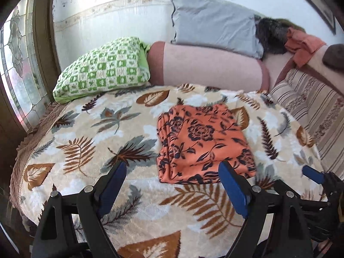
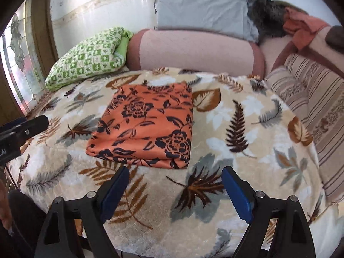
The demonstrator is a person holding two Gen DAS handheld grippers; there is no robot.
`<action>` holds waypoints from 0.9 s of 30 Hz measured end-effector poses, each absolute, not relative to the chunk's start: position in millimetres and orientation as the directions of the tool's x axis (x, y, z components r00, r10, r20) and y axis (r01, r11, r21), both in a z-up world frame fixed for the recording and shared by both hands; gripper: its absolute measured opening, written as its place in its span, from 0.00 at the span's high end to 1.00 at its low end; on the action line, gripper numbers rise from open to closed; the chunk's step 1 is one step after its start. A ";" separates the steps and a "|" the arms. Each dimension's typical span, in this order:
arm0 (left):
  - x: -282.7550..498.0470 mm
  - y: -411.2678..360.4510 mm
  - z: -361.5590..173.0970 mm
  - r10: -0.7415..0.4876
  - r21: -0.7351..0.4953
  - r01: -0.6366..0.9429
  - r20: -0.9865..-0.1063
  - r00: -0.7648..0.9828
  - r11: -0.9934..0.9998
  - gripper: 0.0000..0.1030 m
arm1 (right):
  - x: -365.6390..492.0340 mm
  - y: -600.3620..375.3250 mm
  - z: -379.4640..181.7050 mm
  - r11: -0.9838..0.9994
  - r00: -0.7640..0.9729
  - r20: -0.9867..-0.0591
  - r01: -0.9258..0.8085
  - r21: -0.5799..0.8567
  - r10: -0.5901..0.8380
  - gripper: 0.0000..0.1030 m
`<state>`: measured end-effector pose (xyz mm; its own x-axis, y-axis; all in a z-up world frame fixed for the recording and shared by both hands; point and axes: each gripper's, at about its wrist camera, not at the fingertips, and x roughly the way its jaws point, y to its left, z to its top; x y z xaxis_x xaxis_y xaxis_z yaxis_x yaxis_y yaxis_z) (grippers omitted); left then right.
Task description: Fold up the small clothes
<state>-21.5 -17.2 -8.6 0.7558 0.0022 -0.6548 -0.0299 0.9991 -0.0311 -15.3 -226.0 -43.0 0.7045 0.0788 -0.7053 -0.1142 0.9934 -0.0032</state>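
Hovering clear of the bed (image 1: 64, 172): left gripper (image 1: 172, 178) and right gripper (image 2: 175, 182), fingers spread, empty. Orange floral garment (image 2: 146, 126) lies as a squared, layered packet mid-blanket, untouched. Likely released because folding looks finished.

White letters "LAI" stand on the left gripper (image 2: 23, 126) body.

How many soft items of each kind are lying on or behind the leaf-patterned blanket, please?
Folded orange floral-print garment: 1
Pillows, green-and-white checked and plain grey: 2
Pink cylindrical bolster: 1
Crumpled orange cloth: 1
Dark furry item: 1
Total: 6
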 end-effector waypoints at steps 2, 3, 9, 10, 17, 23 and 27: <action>-28.4 -17.8 -2.6 0.001 -0.037 -0.032 -0.638 0.770 0.999 0.15 | -17.6 -224.2 -37.1 0.993 0.720 -0.689 -0.118 -0.006 0.081 0.13; -29.7 -18.5 -1.3 0.003 -0.032 -0.030 -0.636 0.772 0.999 0.15 | -17.6 -224.1 -35.5 0.993 0.722 -0.687 -0.120 -0.004 0.085 0.13; -31.4 -22.7 -0.1 0.016 -0.017 -0.034 -0.638 0.770 0.999 0.15 | -18.8 -221.8 -29.6 0.992 0.731 -0.675 -0.123 0.013 0.100 0.13; -31.7 -23.2 -0.2 0.013 -0.022 -0.034 -0.640 0.768 0.999 0.15 | -18.8 -221.4 -27.7 0.992 0.735 -0.670 -0.125 0.015 0.103 0.13; -31.4 -29.6 -4.0 0.021 0.002 -0.026 -0.647 0.762 1.000 0.15 | -16.2 -220.8 -27.0 0.992 0.737 -0.667 -0.123 0.027 0.109 0.13; -28.1 -31.2 -8.2 0.026 0.007 -0.028 -0.660 0.751 1.000 0.15 | -13.4 -216.6 -28.4 0.990 0.734 -0.669 -0.135 0.028 0.119 0.13; -27.1 -31.8 -9.1 0.032 0.011 -0.033 -0.661 0.750 0.999 0.15 | -10.5 -212.8 -28.9 0.989 0.732 -0.670 -0.143 0.027 0.124 0.13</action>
<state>-27.1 -31.8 -9.1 0.7496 0.0319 -0.6611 -0.0330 0.9994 0.0108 -10.5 -212.8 -28.9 0.7320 0.1240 -0.6699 -0.1426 0.9894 0.0274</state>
